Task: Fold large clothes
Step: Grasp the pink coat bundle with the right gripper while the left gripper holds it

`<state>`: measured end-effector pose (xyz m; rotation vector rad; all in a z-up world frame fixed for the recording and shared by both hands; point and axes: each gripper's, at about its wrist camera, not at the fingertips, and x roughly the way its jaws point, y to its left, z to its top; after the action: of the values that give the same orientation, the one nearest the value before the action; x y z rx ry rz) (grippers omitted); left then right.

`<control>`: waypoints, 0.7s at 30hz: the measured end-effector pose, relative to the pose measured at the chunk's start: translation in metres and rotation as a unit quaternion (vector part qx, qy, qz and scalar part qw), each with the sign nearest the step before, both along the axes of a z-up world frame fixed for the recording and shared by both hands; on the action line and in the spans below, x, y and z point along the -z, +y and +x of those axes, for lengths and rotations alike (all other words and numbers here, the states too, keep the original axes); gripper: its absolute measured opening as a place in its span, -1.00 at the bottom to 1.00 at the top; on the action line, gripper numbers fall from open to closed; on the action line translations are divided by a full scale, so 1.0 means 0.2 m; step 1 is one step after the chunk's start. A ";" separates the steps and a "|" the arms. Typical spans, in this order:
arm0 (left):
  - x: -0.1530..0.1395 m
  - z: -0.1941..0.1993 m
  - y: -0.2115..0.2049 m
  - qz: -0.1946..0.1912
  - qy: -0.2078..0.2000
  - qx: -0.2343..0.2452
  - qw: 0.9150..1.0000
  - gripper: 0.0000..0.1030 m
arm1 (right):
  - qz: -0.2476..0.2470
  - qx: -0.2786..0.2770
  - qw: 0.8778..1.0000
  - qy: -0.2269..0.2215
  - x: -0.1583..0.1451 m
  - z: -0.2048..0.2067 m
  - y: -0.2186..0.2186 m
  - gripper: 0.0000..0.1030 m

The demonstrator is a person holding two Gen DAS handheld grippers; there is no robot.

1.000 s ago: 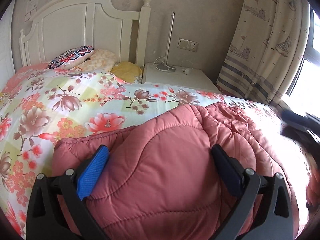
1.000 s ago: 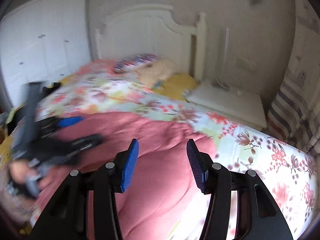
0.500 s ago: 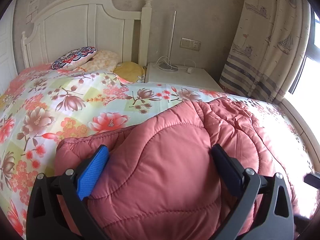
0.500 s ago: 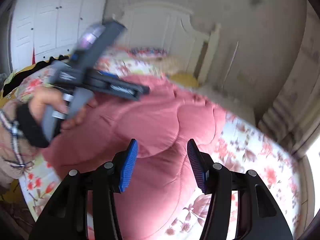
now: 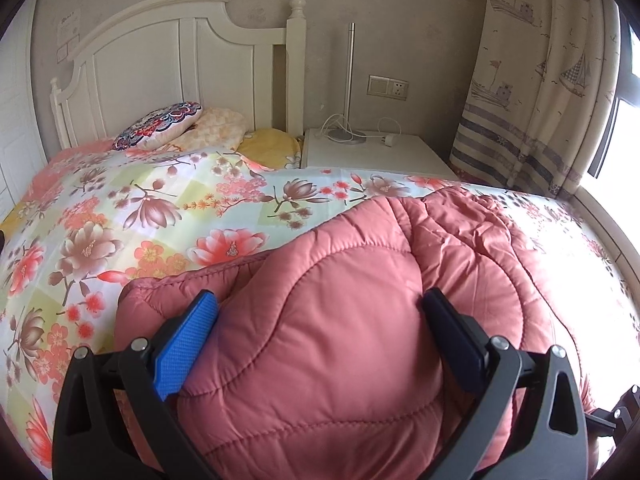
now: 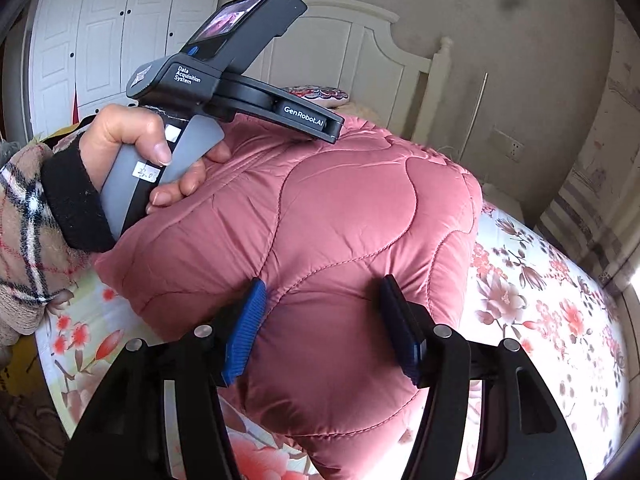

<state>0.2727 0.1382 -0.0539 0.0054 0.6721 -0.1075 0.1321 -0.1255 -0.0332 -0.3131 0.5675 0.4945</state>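
A pink quilted padded coat (image 5: 352, 328) lies in a folded, puffy heap on the floral bedspread (image 5: 120, 224). My left gripper (image 5: 320, 332) is open, its blue-padded fingers wide apart, straddling the top of the coat. The coat also shows in the right wrist view (image 6: 352, 216). My right gripper (image 6: 324, 320) is open, its fingers pressed against the near bulge of the coat. The left hand-held gripper's body (image 6: 236, 84) shows in the right wrist view, resting on the coat's far side; its fingers are hidden there.
A white headboard (image 5: 160, 68) and pillows (image 5: 160, 124) stand at the bed's far end. A white nightstand (image 5: 372, 152) with a lamp pole stands beside it. A curtain (image 5: 540, 80) hangs at the right. White wardrobe doors (image 6: 104, 40) stand at the left.
My right gripper swung in from above the bed down against the near side of the coat. My left gripper stayed over the coat, barely moving.
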 end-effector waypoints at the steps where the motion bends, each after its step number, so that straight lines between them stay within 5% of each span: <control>1: 0.00 0.00 0.00 0.001 0.000 0.000 1.000 0.96 | 0.001 0.000 1.000 -0.001 0.00 0.00 0.00 0.13; 6: 0.00 0.01 0.01 0.001 0.005 0.001 1.000 0.96 | 0.003 0.000 1.000 -0.001 0.02 0.00 0.00 0.13; 9: -0.06 -0.03 -0.01 0.020 0.043 -0.019 0.999 0.96 | -0.001 0.000 1.000 0.001 0.01 -0.02 0.00 0.13; 14: -0.23 -0.33 0.01 -0.004 -0.005 -0.016 1.000 0.96 | 0.012 0.002 1.000 0.009 0.01 -0.01 -0.02 0.15; 17: 0.00 -0.32 -0.02 0.094 0.036 -0.041 0.994 0.96 | 0.008 -0.004 1.000 0.011 0.00 0.00 -0.02 0.16; 21: 0.11 -0.32 0.13 0.022 0.044 -0.029 0.998 0.96 | 0.015 -0.025 0.999 0.015 -0.09 -0.03 -0.03 0.23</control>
<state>0.2094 0.1636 -0.0762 0.0228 0.7627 -0.0370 0.1257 -0.1308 -0.0156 -0.2922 0.5829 0.5564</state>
